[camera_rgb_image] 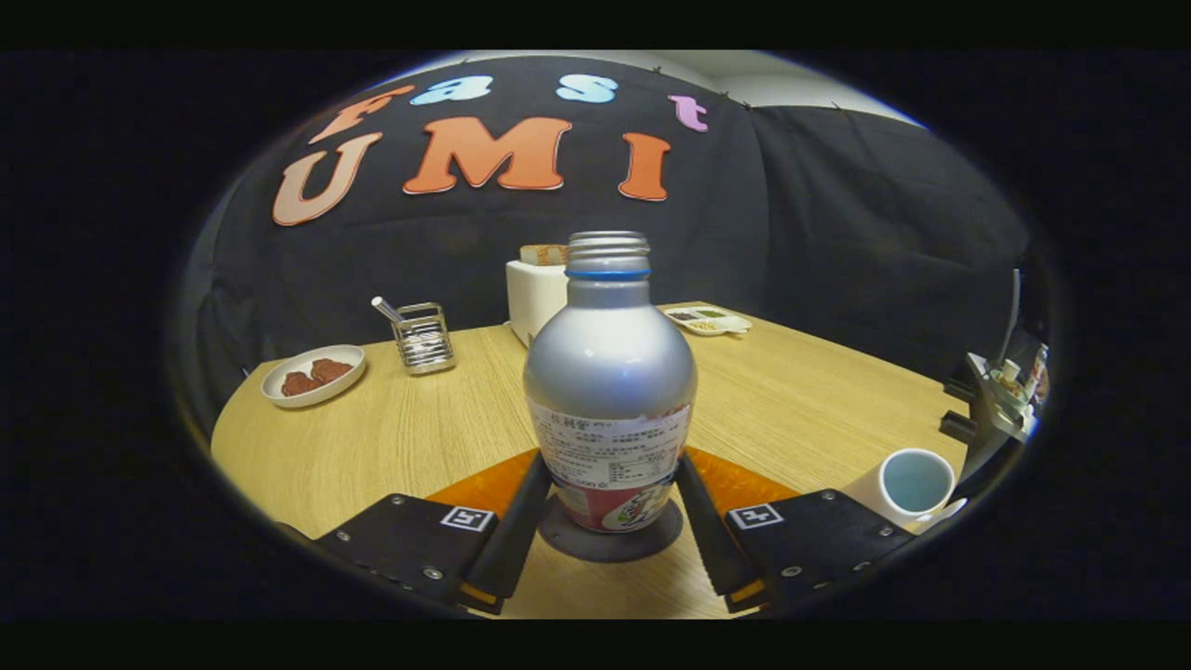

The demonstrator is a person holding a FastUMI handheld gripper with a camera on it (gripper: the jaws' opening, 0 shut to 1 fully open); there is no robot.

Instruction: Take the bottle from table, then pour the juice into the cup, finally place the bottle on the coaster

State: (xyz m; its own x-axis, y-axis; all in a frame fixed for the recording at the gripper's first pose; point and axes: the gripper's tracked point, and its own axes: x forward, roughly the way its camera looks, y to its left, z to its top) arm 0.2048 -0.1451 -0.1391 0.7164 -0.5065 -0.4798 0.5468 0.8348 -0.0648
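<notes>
Bottle (609,372) stands upright between the two fingers of the gripper (609,521), its base resting on a dark round coaster (609,542) that lies on the table (419,437) just ahead of the fingertips. An orange mat (744,484) shows under and behind the coaster. The cap is off; the threaded neck is bare.

Judging by how things lie, this looks like the last step, the bottle being set on the coaster, though the same picture would fit a first grasp if the bottle began there. I cannot see whether any juice is in the cup (907,484), which sits off to the right of the right finger, tipped so that its pale inside faces the camera.

The fingers flank the lower, labelled part of the bottle and appear to touch it on both sides; I judge them closed on it, though how firmly cannot be told.

If this is the placing, the next move calls for spreading the fingers evenly so neither drags the bottle sideways, then drawing straight back, away from the bottle. The bottle is tall and narrow, so a one-sided nudge could tip it.

The gripper is held low and about level, pointing across the table. Farther off, beyond the bottle, are a plate (314,374), a wire holder (423,340) and a white box (535,298).
</notes>
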